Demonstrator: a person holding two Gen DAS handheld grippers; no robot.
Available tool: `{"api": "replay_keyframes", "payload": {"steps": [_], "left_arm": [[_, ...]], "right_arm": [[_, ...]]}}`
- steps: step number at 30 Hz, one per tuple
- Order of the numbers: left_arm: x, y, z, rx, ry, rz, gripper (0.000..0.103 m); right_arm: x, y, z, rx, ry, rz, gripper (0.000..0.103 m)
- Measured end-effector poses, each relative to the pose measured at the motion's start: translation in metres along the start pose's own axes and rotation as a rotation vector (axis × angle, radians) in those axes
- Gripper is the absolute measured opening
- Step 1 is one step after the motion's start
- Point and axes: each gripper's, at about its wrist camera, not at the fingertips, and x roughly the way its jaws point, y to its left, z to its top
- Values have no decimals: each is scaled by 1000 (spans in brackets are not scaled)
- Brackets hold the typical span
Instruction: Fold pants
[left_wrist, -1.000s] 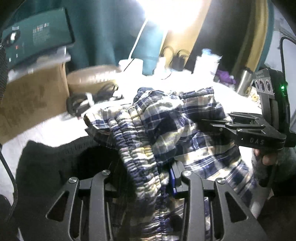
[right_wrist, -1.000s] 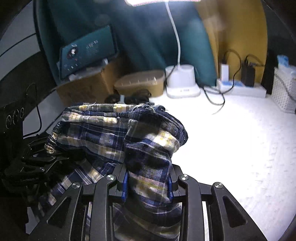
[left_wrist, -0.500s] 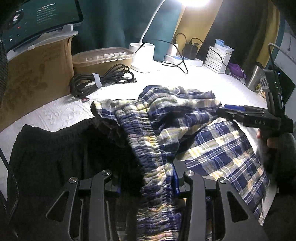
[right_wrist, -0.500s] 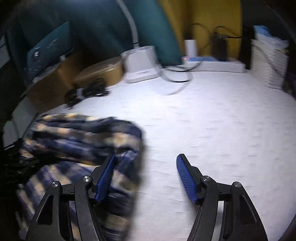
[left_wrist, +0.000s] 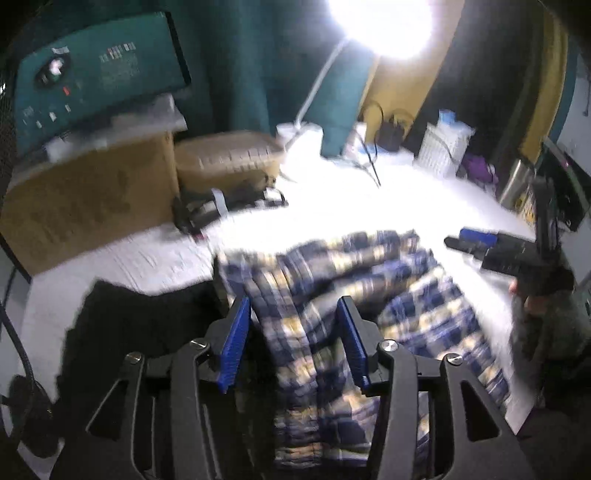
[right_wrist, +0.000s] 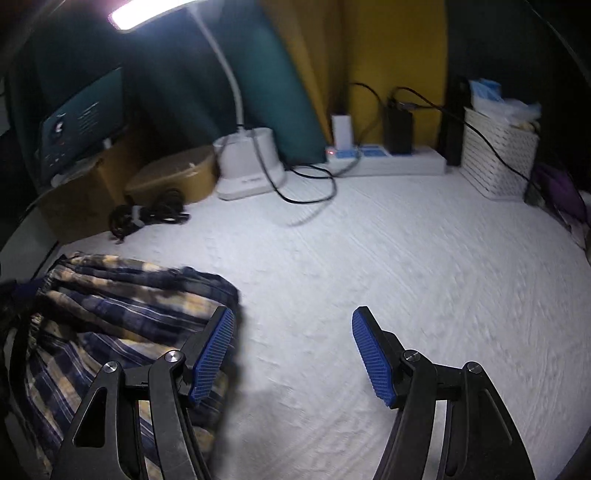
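Blue, white and yellow plaid pants (left_wrist: 351, 306) lie bunched on the white textured table (left_wrist: 155, 254). My left gripper (left_wrist: 293, 336) is open, its blue pads either side of the elastic waistband without pinching it. My right gripper (right_wrist: 291, 354) is open and empty over bare table, with the pants (right_wrist: 122, 317) lying left of its left finger. The right gripper also shows in the left wrist view (left_wrist: 480, 240), held beyond the pants at the right.
A black garment (left_wrist: 122, 328) lies left of the pants. At the back stand a cardboard box (left_wrist: 74, 203), a tan lidded tub (right_wrist: 173, 177), a coiled black cable (right_wrist: 147, 218), a white lamp base (right_wrist: 247, 170), a power strip (right_wrist: 384, 166) and a white basket (right_wrist: 495, 158).
Both grippers let go of the plaid pants: the right one opened first and swung right over bare table, then the left one opened. The pants dropped onto the table.
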Motion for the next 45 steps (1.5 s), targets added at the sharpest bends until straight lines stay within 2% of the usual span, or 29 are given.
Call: {"api": "replay_keyframes", "payload": {"steps": [2,4,12,16,21,24,28,31,35,39,45], "left_arm": [[-3,3,9,-3,-39,22,63],[6,5,16,5,-42,52,63],[63,17,15,36,84,128,64],[73,25,15,41,89,131,67],[71,26,18,41,91,142,67],[62,26,17,23,87,150,67],[38,24,17,-16,37,118,67],[22,17,14,-8,6,92,67],[19,8,4,4,23,71,67],[34,11,-13,-8,93,95,67],[30,11,-21,0,82,123,69]], "right_arm": [[6,6,4,-14,4,12,68],[15,10,6,-21,14,22,68],[48,16,12,-37,70,43,68],[55,16,14,-40,89,39,68],[50,12,15,-36,67,-3,70],[42,6,14,-34,65,-82,70],[25,-5,11,17,54,-43,70],[11,7,7,2,45,-5,70],[5,28,-4,-38,71,42,70],[10,40,-19,-66,104,29,70],[3,36,-30,-80,102,-18,70]]}}
